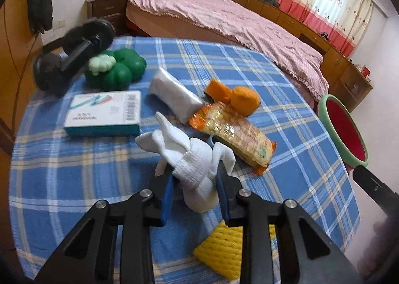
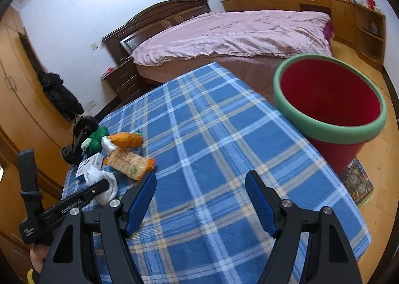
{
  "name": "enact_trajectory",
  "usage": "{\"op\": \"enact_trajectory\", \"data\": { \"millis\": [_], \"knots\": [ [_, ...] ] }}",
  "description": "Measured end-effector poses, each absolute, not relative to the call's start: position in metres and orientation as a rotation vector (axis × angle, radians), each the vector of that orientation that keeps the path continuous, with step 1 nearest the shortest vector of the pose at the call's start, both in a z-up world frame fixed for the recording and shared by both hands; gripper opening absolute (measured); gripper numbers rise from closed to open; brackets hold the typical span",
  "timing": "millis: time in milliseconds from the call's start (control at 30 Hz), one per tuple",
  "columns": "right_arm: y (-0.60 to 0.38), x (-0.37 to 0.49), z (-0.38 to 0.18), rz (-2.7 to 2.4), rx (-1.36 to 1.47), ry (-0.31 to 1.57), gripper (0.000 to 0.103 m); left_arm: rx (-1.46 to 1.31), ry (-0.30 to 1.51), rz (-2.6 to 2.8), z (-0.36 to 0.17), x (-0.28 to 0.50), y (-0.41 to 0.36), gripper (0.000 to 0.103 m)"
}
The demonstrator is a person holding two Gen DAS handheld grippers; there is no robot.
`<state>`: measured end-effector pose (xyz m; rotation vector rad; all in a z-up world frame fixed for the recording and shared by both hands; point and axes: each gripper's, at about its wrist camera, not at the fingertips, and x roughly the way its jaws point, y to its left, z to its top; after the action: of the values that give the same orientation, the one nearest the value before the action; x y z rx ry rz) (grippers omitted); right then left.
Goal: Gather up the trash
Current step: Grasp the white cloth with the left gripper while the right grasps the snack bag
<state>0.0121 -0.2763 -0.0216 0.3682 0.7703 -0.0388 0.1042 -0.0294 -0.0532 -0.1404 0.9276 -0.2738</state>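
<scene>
**Left jaws clamped on white cloth; right jaws spread wide over the table**

The jaws of the left gripper [image 1: 194, 185] were closed on a crumpled white cloth [image 1: 192, 159], which was pinched between the two blue pads and bulged out above and below them. The cloth was held over the blue plaid tablecloth [image 1: 74, 172]; whether its lower end was resting on the table could not be told. The jaws of the right gripper [image 2: 200, 195] were spread wide, with nothing between them, and only the tablecloth was seen through the gap.

Just beyond the held cloth, an orange snack wrapper [image 1: 232, 132] was lying flat on the table. Behind it were placed an orange toy carrot [image 1: 237, 97] and a white packet [image 1: 174, 96], the packet touching the wrapper's far end. To the left, a white and teal box [image 1: 104, 114] was lying flat, and farther back a green toy vegetable [image 1: 117, 69] was seen beside a black dumbbell [image 1: 72, 57]. A yellow foam net [image 1: 222, 251] was lying close under the left gripper's fingers.

A red bin with a green rim [image 2: 329, 99] was seen beside the table's right edge, well apart from the pile of items. A bed with a pink cover [image 2: 237, 32] was visible in the background.
</scene>
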Motion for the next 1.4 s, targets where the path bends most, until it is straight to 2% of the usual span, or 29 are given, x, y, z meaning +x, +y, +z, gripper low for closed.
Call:
{"op": "enact_trajectory", "data": {
  "millis": [333, 1033, 1267, 1400],
  "knots": [
    [-0.235, 0.041, -0.023, 0.081, 0.253, 0.830, 0.076, -0.143, 0.863, -0.196, -0.035, 0.096, -0.004, 0.031],
    [-0.171, 0.120, -0.071, 0.239, 0.045, 0.988, 0.076, -0.156, 0.867, -0.176, -0.042, 0.110, 0.009, 0.031],
    [-0.166, 0.122, -0.071, 0.252, 0.015, 0.956, 0.055, -0.159, 0.874, -0.179, -0.045, 0.113, 0.008, 0.031],
    [-0.166, 0.114, -0.066, 0.265, 0.025, 0.941, 0.051, -0.157, 0.867, -0.189, -0.042, 0.110, 0.005, 0.031]
  ]
}}
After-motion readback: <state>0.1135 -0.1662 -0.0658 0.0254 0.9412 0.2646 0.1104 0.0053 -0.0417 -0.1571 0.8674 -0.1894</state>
